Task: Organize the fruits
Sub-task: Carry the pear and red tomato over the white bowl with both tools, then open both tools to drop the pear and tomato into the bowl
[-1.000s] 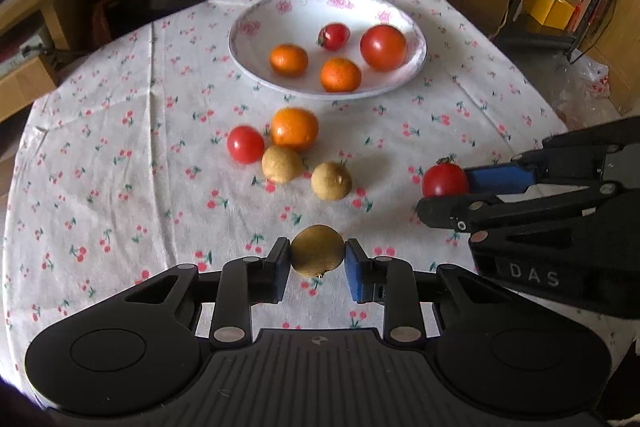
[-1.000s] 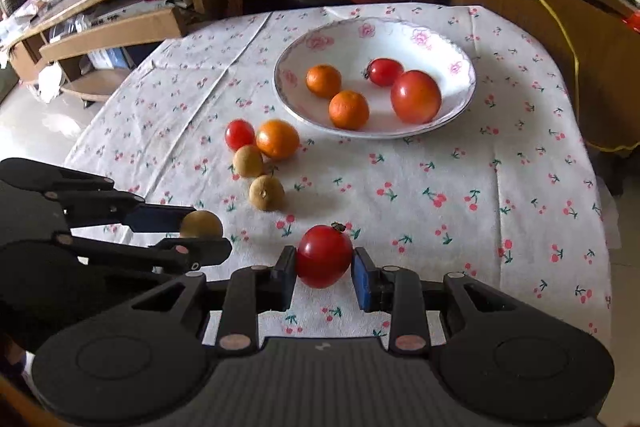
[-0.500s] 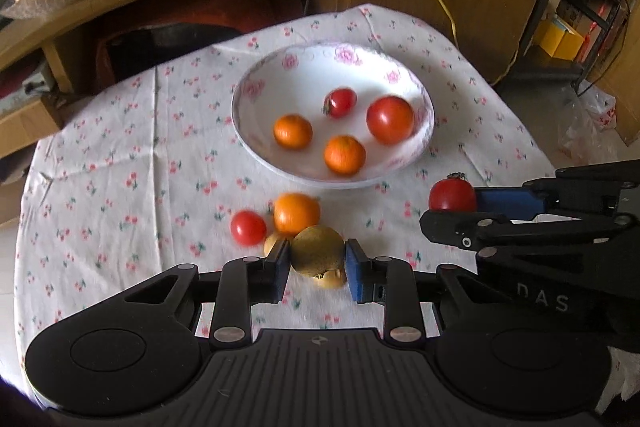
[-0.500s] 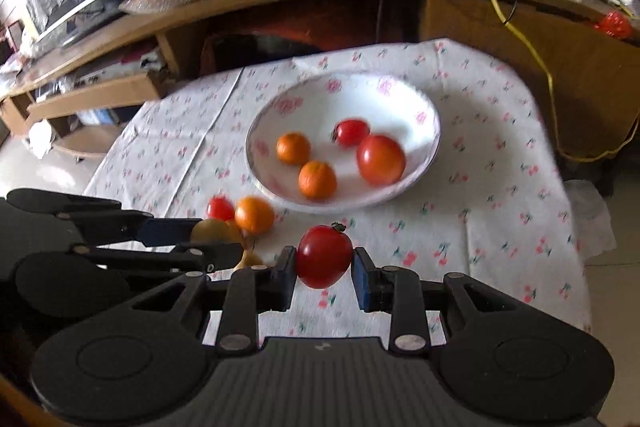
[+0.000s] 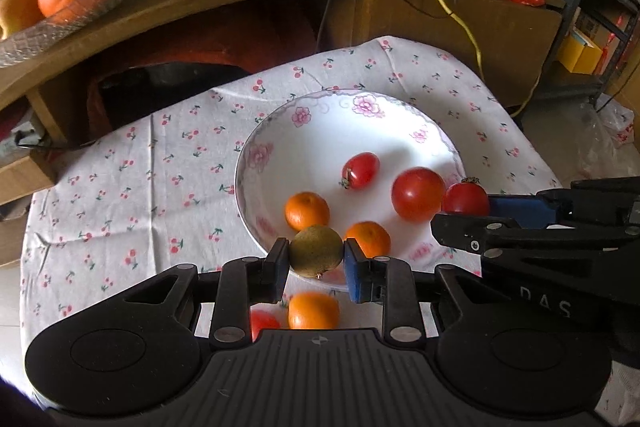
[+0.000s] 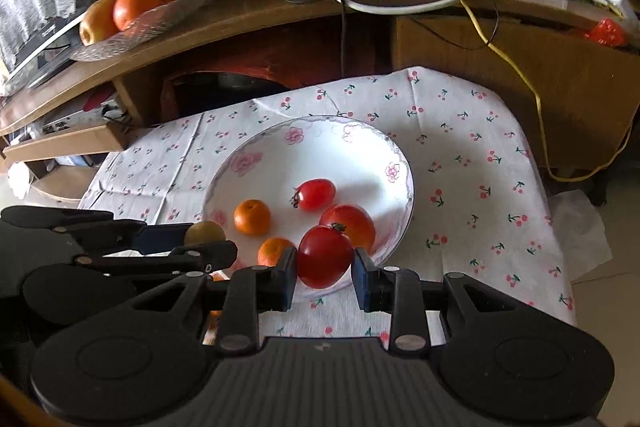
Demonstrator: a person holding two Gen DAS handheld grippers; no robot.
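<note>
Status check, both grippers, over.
Left gripper shut on brown fruit. Right gripper shut on tomato. Both over bowl near rim; nothing blocking.

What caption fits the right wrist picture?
Right tongs carry a red tomato over the flowered bowl's near rim.

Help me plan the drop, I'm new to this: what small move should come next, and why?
Probably lower both grippers a little, then open the jaws. The left gripper holds a kiwi and the right gripper a tomato, both apparently over the bowl's near rim.
</note>
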